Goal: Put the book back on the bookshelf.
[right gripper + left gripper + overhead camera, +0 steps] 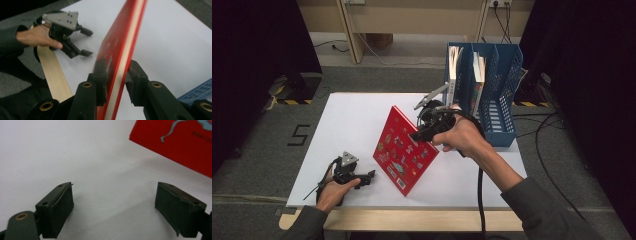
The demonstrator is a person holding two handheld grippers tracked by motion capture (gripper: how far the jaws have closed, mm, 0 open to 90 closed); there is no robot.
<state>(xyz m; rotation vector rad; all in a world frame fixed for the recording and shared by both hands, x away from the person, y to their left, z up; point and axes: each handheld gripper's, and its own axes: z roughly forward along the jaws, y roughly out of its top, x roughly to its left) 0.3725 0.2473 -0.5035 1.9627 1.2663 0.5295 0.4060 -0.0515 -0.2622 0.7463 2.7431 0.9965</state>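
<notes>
Right gripper view shows the right hand-held gripper (116, 75) at the bottom of the frame with its two black jaws clamped on the edge of a thin red book (117, 40), one jaw on the illustrated cover and the other on the back. The book's pale page edge runs up from between the jaws toward the top centre of the frame. In the high view the same book (404, 150) stands tilted at the centre of the frame, its lower corner on or just above the white tabletop (352, 125); I cannot tell which. Its upper right edge is gripped by the right hand-held gripper (419, 135).

At the lower left of the high view, the left hand-held gripper (371, 176) rests low over the tabletop, near the book's lower left edge but apart from it. Its jaws stand wide apart with nothing between them, as the left gripper view (115, 207) confirms, with a corner of the red book (175, 142) at that frame's upper right.

At the upper right of the high view a blue file rack (499, 100) stands on the tabletop, holding upright books (478, 75) in its slots.
</notes>
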